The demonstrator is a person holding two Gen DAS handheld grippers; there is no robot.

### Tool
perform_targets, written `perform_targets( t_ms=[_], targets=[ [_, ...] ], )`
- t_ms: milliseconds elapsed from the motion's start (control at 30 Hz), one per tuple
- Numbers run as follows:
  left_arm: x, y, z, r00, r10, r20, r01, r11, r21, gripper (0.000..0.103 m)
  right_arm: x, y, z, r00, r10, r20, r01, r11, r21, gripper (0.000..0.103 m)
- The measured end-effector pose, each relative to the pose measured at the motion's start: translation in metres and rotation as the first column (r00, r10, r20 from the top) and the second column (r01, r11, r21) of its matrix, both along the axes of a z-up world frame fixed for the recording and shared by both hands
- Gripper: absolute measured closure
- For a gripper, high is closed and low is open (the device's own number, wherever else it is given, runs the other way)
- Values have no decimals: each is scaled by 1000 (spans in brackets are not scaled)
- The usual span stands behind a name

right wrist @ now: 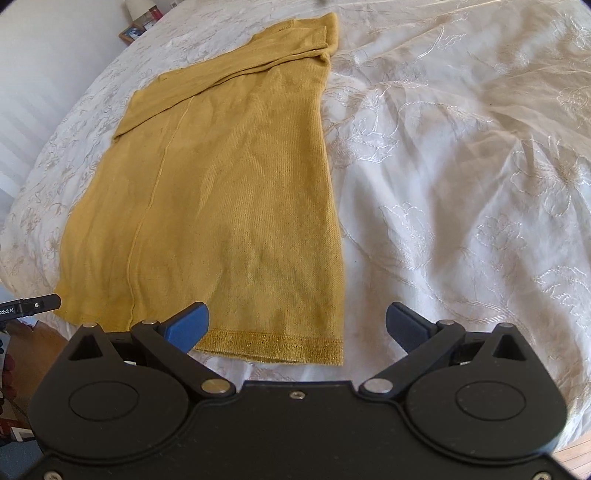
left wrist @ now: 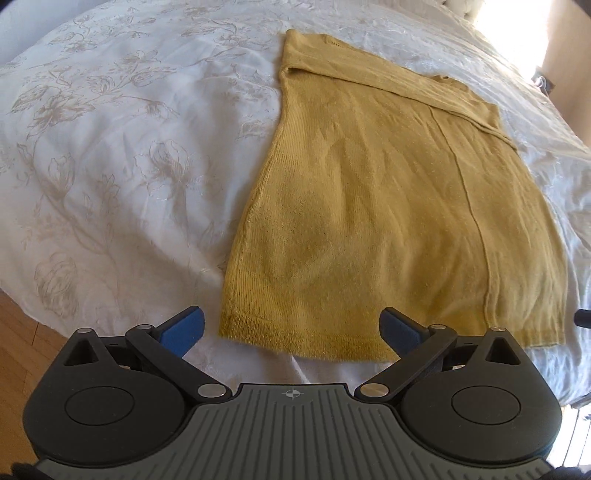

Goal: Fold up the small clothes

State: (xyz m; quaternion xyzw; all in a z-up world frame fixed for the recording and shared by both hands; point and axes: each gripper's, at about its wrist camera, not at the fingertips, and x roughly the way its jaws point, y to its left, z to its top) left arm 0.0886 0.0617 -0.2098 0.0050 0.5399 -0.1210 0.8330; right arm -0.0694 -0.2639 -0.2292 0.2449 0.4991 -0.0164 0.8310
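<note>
A mustard-yellow knit garment (left wrist: 373,206) lies flat on a white embroidered bedspread (left wrist: 110,155), its sides folded in to a long strip, its hem toward me. My left gripper (left wrist: 291,328) is open and empty, just above the hem's left part. In the right wrist view the garment (right wrist: 221,192) lies left of centre. My right gripper (right wrist: 297,325) is open and empty over the hem's right corner (right wrist: 332,354). The tip of the left gripper (right wrist: 40,303) shows at the far left edge.
The bedspread (right wrist: 461,184) spreads wide to the right of the garment. Wooden floor (left wrist: 18,350) shows beyond the bed's near edge at the lower left. A bedside table with a lamp (right wrist: 138,22) stands at the far left corner.
</note>
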Motion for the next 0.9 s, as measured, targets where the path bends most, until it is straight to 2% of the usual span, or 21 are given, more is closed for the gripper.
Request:
perform_targets(
  t_ms=[100, 367, 733, 900],
  targets=[
    [-5, 0, 3, 1000, -7, 13, 7, 1000, -6, 0, 1, 2, -5, 1000, 12, 1, -12, 1000, 13, 1],
    [-2, -8, -4, 996, -87, 15, 87, 996, 37, 0, 11, 7, -15, 1000, 13, -15, -12, 999, 42, 1],
    [37, -14, -29, 985, -172, -5, 172, 985, 21, 0, 34, 15, -23, 997, 40, -62, -37, 998, 47, 0],
    [50, -18, -44, 980, -194, -49, 196, 980, 26, 0, 41, 18, -29, 995, 47, -88, -43, 998, 45, 0]
  ],
)
